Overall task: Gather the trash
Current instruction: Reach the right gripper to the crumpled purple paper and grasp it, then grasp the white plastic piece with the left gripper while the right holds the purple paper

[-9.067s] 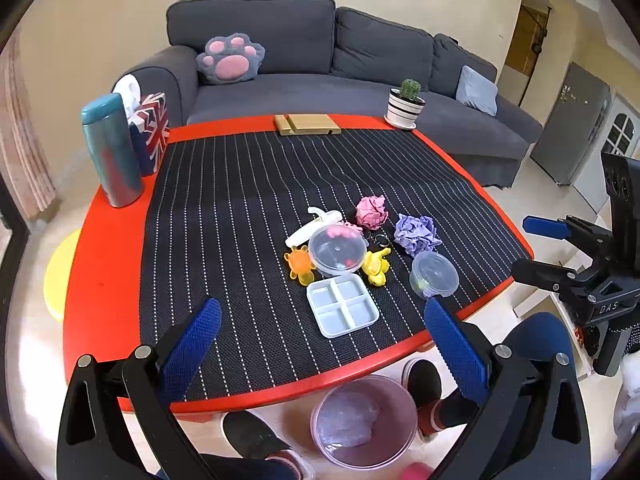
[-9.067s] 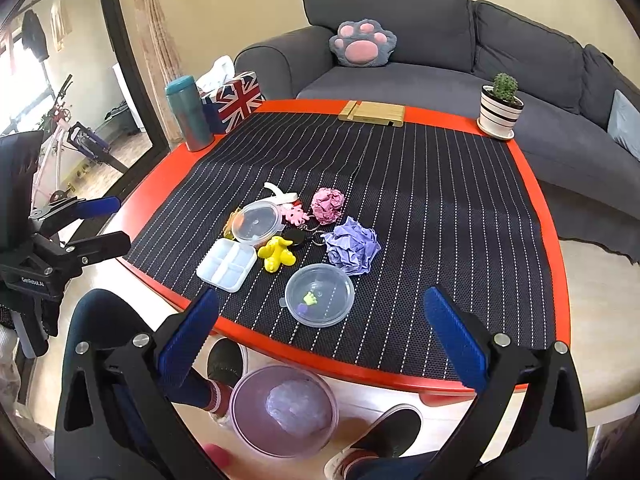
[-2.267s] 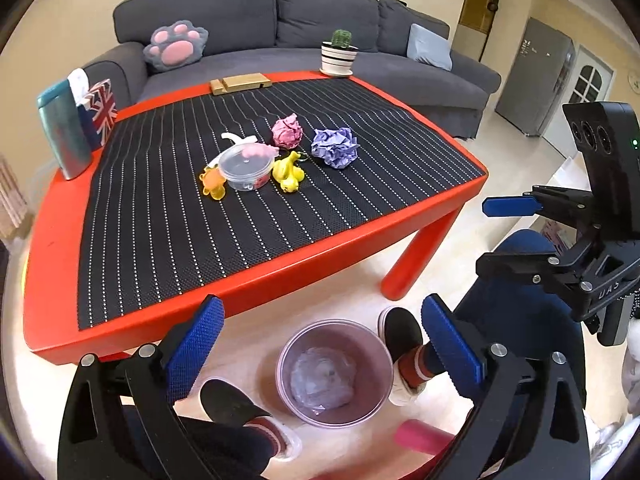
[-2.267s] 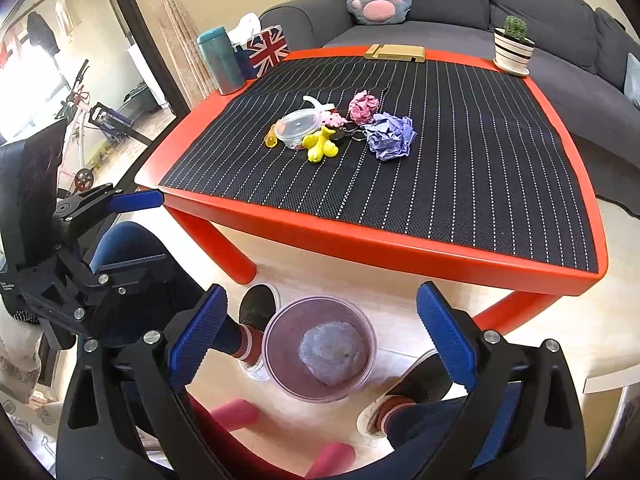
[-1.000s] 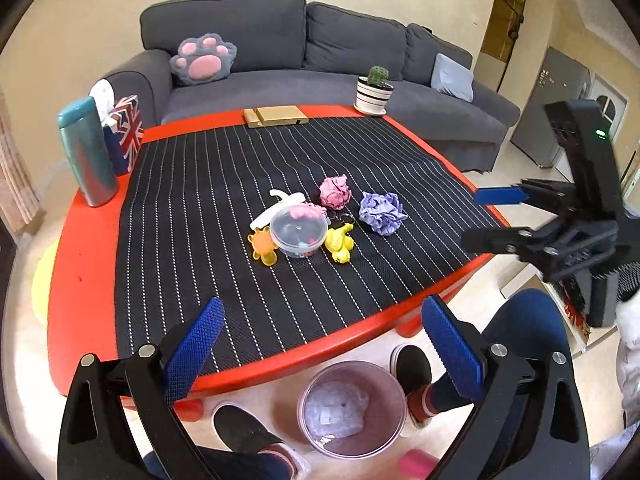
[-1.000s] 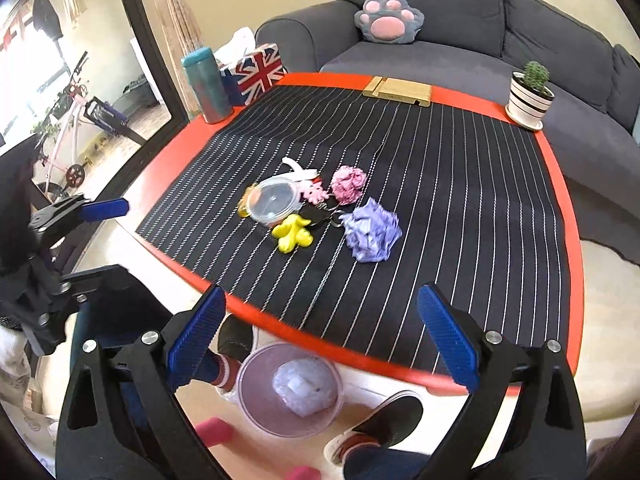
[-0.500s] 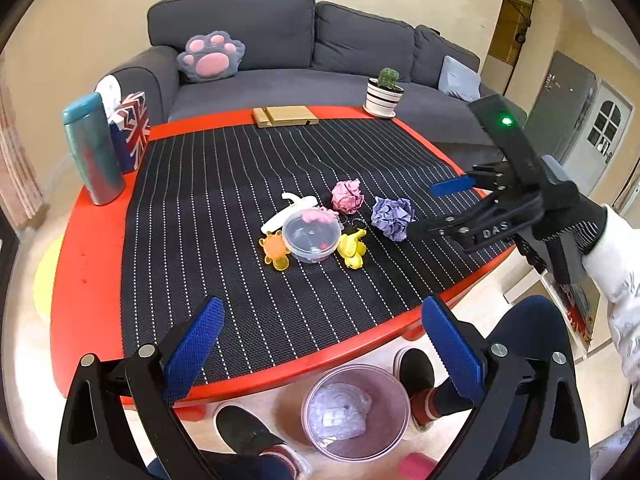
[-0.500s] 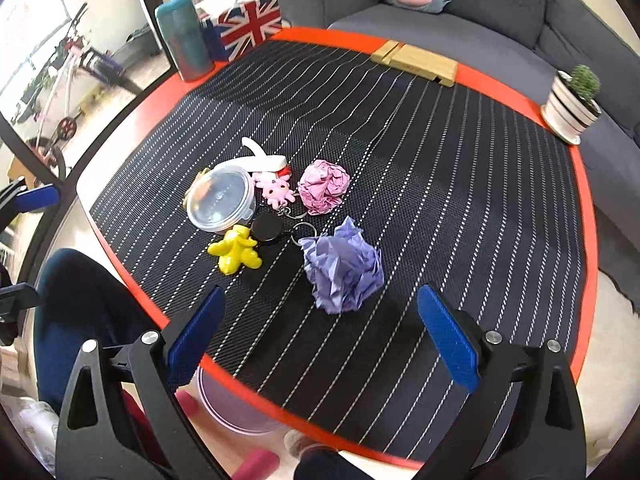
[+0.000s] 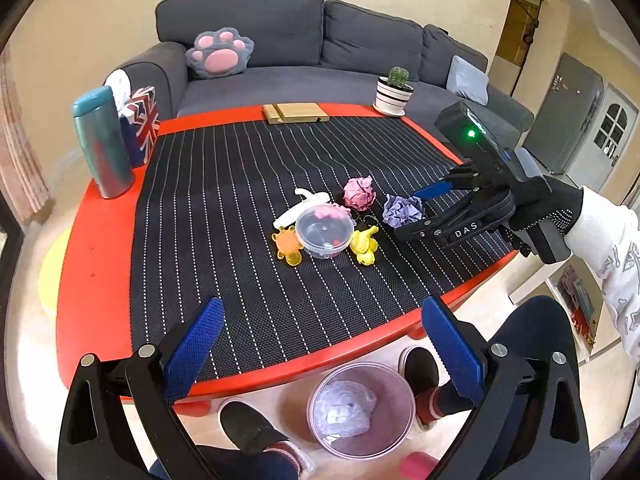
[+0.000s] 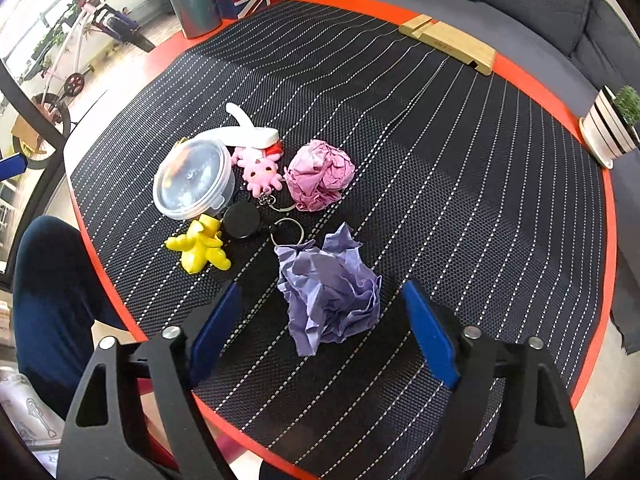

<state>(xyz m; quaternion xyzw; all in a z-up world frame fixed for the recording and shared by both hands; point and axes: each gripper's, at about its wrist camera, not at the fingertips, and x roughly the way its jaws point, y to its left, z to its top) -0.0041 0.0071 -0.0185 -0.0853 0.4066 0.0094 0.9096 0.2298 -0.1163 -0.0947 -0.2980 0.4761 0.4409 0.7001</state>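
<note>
Left wrist only: bin (image 9: 362, 410) on floor; right gripper (image 10: 324, 320) closing round purple paper ball (image 10: 330, 296), pads not touching; left gripper (image 9: 320, 344) wide, empty

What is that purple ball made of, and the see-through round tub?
The purple ball looks like crumpled paper: matte, full of sharp creases and folded corners. The see-through round tub looks like clear plastic, smooth and glossy, with light glinting off its lid; thin, probably, though that is hard to tell.

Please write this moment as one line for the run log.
phase: grasp approach | right gripper: jaws closing around crumpled purple paper ball, pads not yet touching | left gripper: open, empty | round pink bin: on floor
</note>
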